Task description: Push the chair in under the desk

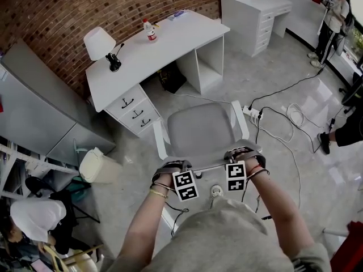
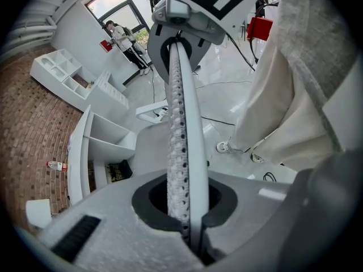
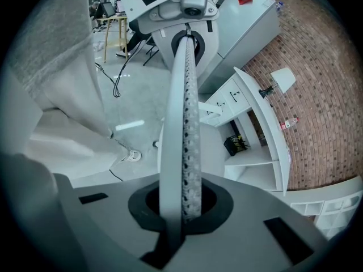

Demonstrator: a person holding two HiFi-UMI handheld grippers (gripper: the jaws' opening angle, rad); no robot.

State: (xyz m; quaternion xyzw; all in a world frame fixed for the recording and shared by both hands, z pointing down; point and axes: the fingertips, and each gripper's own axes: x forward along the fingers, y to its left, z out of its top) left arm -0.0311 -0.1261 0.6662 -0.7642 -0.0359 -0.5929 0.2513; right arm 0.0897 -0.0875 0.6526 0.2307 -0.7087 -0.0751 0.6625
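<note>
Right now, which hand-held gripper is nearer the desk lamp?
Left. The left hand-held gripper clamps the chair backrest on the side toward the desk lamp; the right hand-held gripper clamps it farther right.

Pale glossy floor (image 1: 272, 67) bearing chair (image 1: 201, 129), desk (image 1: 164, 47), power strip (image 1: 252, 113), cables (image 1: 295, 115)

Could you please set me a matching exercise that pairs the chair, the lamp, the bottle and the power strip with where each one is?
Things:
1. chair
2. lamp
3. bottle
4. power strip

Places:
A. on the floor, right of the chair in the head view
B. at the left end of the desk top in the head view
C. standing out in front of the desk, not under it
D. on the desk top, near the brick wall

Pairs: 1-C, 2-B, 3-D, 4-A.
</note>
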